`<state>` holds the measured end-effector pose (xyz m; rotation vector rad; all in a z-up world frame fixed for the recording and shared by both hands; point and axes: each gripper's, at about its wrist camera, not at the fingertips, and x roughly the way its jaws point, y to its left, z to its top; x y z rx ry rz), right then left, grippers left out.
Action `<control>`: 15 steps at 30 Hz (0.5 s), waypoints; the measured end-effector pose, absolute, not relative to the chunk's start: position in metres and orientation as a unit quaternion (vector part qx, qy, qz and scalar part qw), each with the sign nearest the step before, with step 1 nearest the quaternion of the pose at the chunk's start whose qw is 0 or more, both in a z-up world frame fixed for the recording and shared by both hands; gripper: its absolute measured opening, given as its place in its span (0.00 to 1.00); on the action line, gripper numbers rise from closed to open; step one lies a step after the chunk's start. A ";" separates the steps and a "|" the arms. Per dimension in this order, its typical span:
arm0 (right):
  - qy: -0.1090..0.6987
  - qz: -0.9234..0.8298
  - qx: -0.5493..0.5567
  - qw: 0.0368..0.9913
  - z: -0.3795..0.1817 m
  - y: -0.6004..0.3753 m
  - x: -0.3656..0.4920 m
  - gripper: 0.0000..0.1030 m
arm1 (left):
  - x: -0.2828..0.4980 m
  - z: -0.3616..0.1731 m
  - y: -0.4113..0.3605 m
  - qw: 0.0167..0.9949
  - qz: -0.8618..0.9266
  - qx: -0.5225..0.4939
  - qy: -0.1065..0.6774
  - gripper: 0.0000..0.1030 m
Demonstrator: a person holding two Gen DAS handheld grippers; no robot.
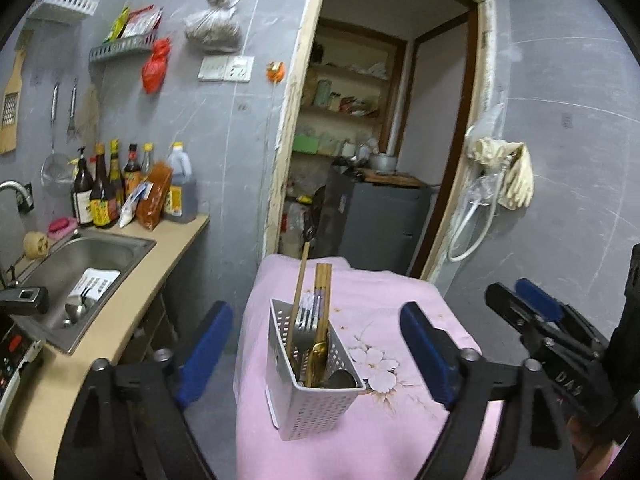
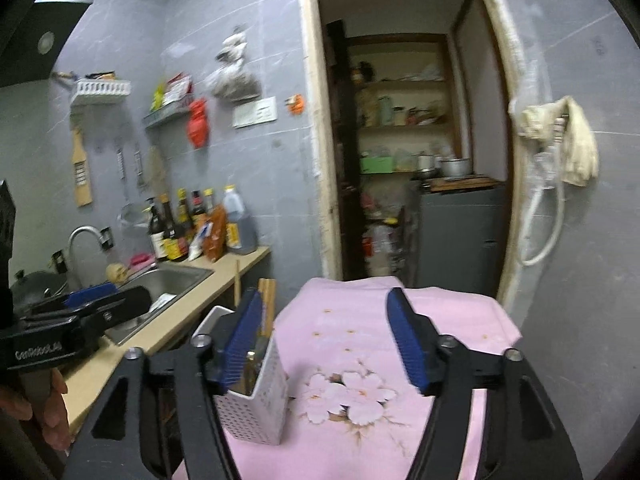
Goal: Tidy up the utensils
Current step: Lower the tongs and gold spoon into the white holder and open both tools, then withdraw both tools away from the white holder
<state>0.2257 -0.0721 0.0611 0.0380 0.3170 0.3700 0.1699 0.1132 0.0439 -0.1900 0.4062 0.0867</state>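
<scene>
Both grippers spread wide, nothing held: left gripper (image 1: pixel 316 344) frames the utensil holder (image 1: pixel 316 396), right gripper (image 2: pixel 328 340) hangs beside it. Holder stands upright on the pink cloth (image 1: pixel 400 292), chopsticks (image 1: pixel 322 280), fork and spoon inside, likely sorted.

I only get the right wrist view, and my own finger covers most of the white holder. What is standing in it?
Observer: The left wrist view looks into the white holder: chopsticks, a fork and a gold spoon stand in it.
Operator: I see one long stick above it. What is that?
Observer: It is a wooden handle leaning in the holder's back corner, with what looks like a dark head on top.
Operator: Is the left gripper gripping the holder?
Observer: No. The left gripper is open, its fingers well apart on either side of the holder, not touching it.
</scene>
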 end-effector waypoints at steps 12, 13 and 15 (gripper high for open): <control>0.137 0.117 0.026 0.983 0.067 -0.119 0.163 0.97 | 0.120 0.039 0.097 0.984 0.036 -0.085 0.149 1.00; 0.135 0.114 0.025 0.984 0.066 -0.124 0.156 0.98 | 0.116 0.038 0.095 0.985 0.038 -0.083 0.148 1.00; 0.133 0.113 0.022 0.984 0.065 -0.132 0.144 0.99 | 0.107 0.033 0.089 0.985 0.041 -0.080 0.146 1.00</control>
